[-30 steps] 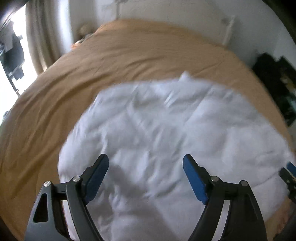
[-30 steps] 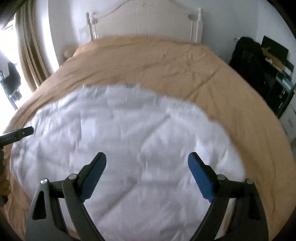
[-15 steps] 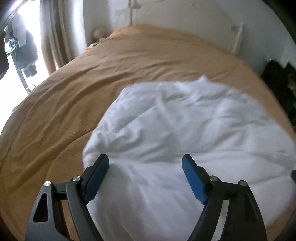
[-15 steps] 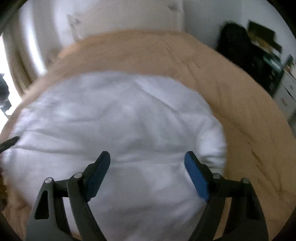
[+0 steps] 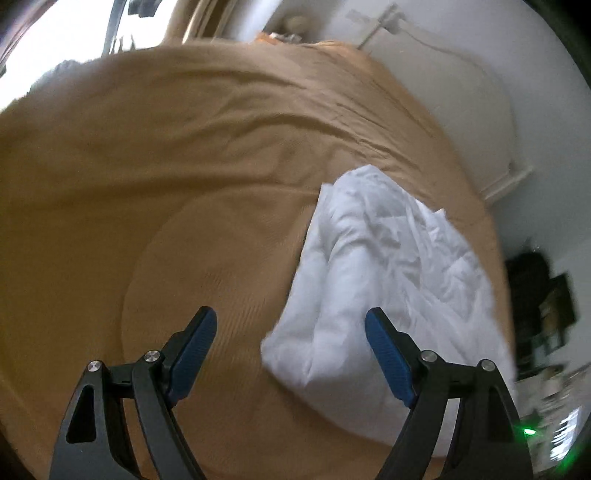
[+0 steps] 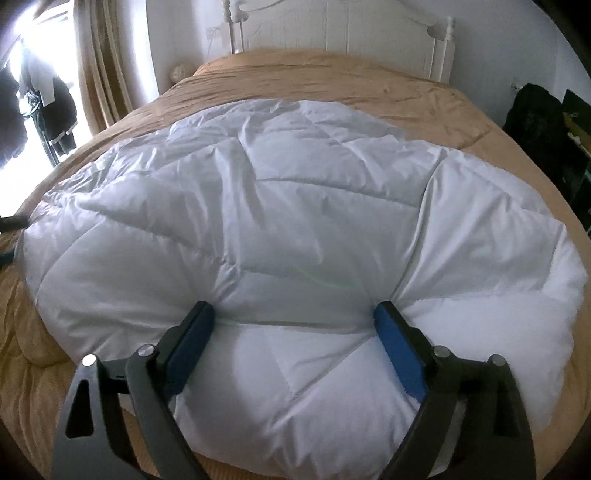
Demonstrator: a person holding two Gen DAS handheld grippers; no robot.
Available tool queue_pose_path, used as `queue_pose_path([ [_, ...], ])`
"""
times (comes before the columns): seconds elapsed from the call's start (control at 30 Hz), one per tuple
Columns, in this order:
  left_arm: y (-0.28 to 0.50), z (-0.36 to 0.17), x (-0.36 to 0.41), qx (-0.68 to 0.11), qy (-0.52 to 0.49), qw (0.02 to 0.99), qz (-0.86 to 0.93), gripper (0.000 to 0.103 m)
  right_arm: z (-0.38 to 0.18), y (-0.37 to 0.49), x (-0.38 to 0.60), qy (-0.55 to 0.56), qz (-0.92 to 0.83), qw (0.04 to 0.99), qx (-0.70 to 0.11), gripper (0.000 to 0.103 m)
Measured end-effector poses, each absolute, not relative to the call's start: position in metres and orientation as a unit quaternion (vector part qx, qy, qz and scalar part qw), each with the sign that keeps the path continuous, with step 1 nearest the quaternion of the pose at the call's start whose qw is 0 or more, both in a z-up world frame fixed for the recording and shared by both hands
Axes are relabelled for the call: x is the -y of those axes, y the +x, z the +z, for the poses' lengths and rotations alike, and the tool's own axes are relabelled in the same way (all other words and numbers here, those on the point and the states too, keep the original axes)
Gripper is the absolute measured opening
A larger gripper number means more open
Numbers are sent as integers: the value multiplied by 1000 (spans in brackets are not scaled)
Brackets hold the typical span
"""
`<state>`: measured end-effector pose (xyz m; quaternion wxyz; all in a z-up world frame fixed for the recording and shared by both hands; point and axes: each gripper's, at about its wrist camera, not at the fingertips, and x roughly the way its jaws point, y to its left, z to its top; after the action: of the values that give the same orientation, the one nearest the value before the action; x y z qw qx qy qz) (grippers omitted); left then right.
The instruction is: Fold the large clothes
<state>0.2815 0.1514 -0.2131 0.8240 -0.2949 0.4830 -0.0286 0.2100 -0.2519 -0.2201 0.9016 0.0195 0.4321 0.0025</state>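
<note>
A white quilted duvet (image 6: 288,221) lies folded on a bed with a tan cover (image 6: 369,77). My right gripper (image 6: 293,321) is open, its blue fingers (image 6: 399,350) pressed down into the duvet's near edge, which bulges between them. In the left wrist view the duvet (image 5: 388,273) lies to the right, its left edge and near corner showing. My left gripper (image 5: 290,332) is open and empty, above the tan cover (image 5: 166,184) with the duvet's corner between its fingertips.
A white headboard (image 6: 340,26) stands at the far end. Curtains and a bright window (image 6: 103,62) are on the left. Dark furniture and bags (image 6: 535,114) stand on the right. A dark tip (image 6: 13,221) shows at the left edge of the right wrist view.
My left gripper has swung left off the duvet towards the tan cover. My right gripper has dropped closer and now presses into the duvet's near edge.
</note>
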Motion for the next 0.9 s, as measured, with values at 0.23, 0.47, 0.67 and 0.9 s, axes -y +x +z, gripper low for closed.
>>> queue_pose_path([
  [0.23, 268, -236, -101, -497, -312, 801, -116, 84, -225, 210, 253, 23, 1, 902, -431, 94],
  [0.47, 288, -248, -73, -489, -295, 814, -104, 103, -227, 208, 251, 20, -3, 904, -428, 95],
  [0.67, 306, -268, -93, -494, -390, 770, -102, 101, -227, 207, 251, 19, -3, 904, -427, 95],
  [0.9, 291, -271, -92, -480, -372, 787, -111, 102, -227, 205, 248, 22, -8, 905, -424, 96],
])
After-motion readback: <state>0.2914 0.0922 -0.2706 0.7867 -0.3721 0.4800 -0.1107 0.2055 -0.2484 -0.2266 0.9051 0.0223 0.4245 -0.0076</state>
